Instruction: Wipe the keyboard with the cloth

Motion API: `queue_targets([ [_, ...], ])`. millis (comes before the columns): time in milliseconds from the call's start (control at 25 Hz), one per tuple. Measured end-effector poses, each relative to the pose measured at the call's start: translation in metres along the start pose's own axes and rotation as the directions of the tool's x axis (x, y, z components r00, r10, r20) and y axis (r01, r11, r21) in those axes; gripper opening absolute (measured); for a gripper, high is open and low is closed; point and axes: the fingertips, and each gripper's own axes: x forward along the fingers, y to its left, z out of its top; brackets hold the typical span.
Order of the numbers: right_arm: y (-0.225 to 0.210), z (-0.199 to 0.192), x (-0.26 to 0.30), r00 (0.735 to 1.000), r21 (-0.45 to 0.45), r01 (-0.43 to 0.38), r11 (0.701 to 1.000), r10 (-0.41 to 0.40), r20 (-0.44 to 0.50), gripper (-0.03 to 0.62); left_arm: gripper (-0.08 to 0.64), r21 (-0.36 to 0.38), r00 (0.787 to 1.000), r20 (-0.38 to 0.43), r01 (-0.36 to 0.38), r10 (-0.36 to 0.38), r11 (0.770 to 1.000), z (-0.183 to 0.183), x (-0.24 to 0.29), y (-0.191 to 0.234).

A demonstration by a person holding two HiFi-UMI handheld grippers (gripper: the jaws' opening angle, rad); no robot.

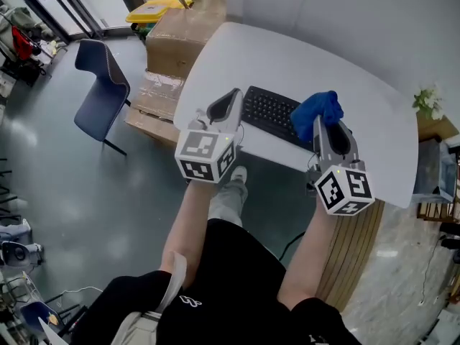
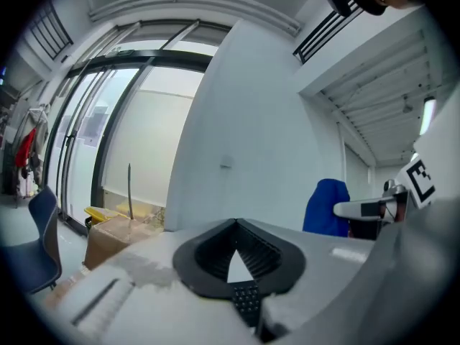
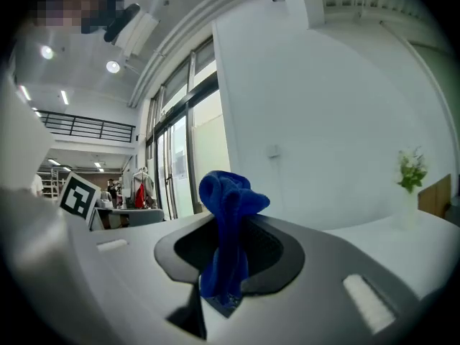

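Note:
A black keyboard (image 1: 269,113) lies near the front edge of the white table (image 1: 287,60). My right gripper (image 1: 323,123) is shut on a bunched blue cloth (image 1: 318,111), held over the keyboard's right end. In the right gripper view the cloth (image 3: 226,218) sticks up between the jaws of that gripper (image 3: 228,230). My left gripper (image 1: 232,98) hovers at the keyboard's left end with its jaws shut and nothing in them. In the left gripper view its tips (image 2: 236,223) meet, a strip of keyboard (image 2: 246,300) shows below them, and the cloth (image 2: 325,207) appears at the right.
A blue chair (image 1: 100,88) stands on the floor at the left. Cardboard boxes (image 1: 180,38) and a yellow bin (image 1: 154,9) sit beyond the table's left side. A small plant (image 1: 430,100) stands on a wooden unit at the right. A white wall runs behind the table.

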Motion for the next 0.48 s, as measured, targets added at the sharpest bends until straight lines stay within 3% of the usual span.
queue_targets([
  [240,-0.005,-0.023,0.137,0.987,0.048,-0.083,0.995,0.089,-0.136,0.092,-0.002,0.075,0.988,-0.111,0.118,-0.109,0.99,-0.013,0.102,0.05],
  [480,-0.009,-0.076,0.196,0.938,0.079,-0.129,0.989,0.147,-0.313,0.092,-0.002,0.037,0.958,-0.237,0.173,-0.159,0.984,-0.067,0.146,0.072],
])
